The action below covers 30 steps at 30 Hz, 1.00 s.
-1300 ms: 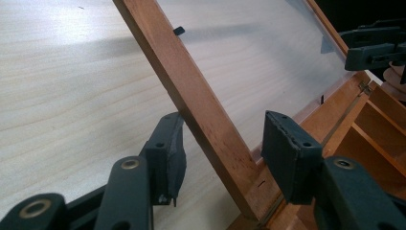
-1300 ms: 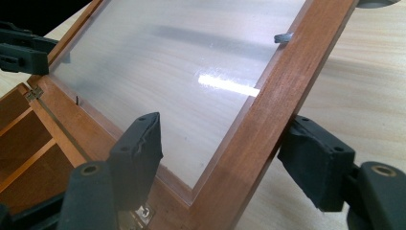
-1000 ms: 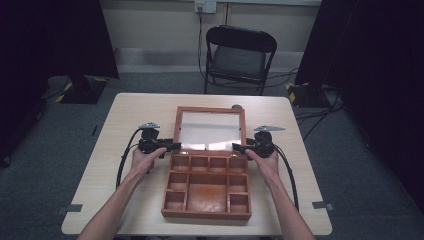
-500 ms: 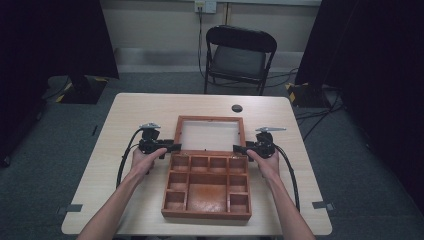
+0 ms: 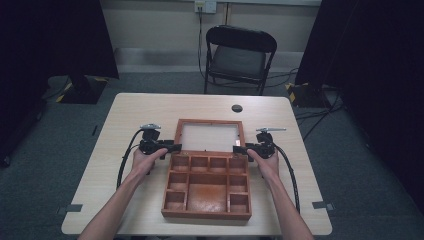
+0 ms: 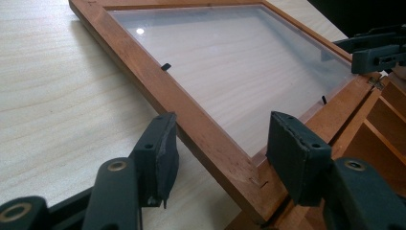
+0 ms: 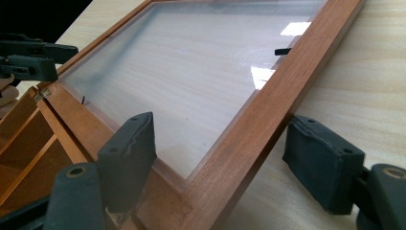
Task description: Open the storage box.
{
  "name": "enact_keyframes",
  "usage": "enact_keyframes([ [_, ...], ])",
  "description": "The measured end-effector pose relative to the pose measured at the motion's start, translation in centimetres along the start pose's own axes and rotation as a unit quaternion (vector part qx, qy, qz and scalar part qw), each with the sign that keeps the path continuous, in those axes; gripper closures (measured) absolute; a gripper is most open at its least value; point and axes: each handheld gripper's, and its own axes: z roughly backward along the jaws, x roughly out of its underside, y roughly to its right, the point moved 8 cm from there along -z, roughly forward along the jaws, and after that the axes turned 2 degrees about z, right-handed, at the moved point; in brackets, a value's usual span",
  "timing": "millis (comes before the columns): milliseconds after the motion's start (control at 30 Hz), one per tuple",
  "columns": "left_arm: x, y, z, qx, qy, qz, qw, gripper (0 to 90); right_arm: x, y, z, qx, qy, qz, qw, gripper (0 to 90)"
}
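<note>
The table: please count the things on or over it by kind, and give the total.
Wooden box with compartments: 1
Glass-paned lid, hinged to the box: 1
Grippers, the left gripper and the right gripper: 2
Dark round disc: 1
Total: 5

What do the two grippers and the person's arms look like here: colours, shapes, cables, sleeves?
Both the left gripper and the right gripper are black, each with two blocky padded jaws on arms with brass-coloured rivets. A grey plate sits on top of each, and a black cable loops back from each. The forearms are bare; no sleeves show.
</note>
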Motion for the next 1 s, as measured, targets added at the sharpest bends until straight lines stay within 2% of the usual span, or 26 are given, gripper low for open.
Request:
enact_keyframes([
  [67,0.0,0.0,0.0,-0.001,0.001,0.000,1.0000,43.8,0.0,0.1,0.0,0.005,0.001,0.003,1.0000,22.3],
  [167,0.0,0.1,0.1,-0.001,0.000,-0.002,1.0000,42.8,-0.1,0.1,0.2,0.019,0.000,0.012,0.9997,21.7],
  [300,0.1,0.0,0.4,-0.016,-0.006,-0.013,0.9998,37.0,-0.2,0.1,0.6,0.032,0.000,0.018,0.9993,21.3],
  [433,0.0,0.1,1.1,-0.029,-0.002,-0.020,0.9994,31.6,-0.5,-0.2,1.4,0.037,0.007,0.024,0.9990,21.1],
  [500,0.0,0.1,1.4,-0.035,-0.001,-0.025,0.9991,30.6,-0.8,-0.5,2.0,0.037,0.014,0.029,0.9988,21.3],
  [633,0.1,0.1,2.4,-0.035,0.004,-0.029,0.9990,28.6,-0.9,-1.1,3.1,0.036,0.018,0.037,0.9985,21.9],
  [700,0.4,0.0,2.9,-0.039,-0.001,-0.035,0.9986,28.5,-0.8,-1.4,3.7,0.037,0.024,0.048,0.9979,22.4],
  [867,0.9,-0.5,4.4,-0.055,0.000,-0.039,0.9977,28.3,0.2,-1.3,5.4,0.057,0.024,0.053,0.9967,22.6],
  [1000,1.6,-0.7,5.5,-0.058,-0.003,-0.043,0.9974,27.6,0.9,-1.0,7.1,0.075,0.026,0.054,0.9954,21.9],
])
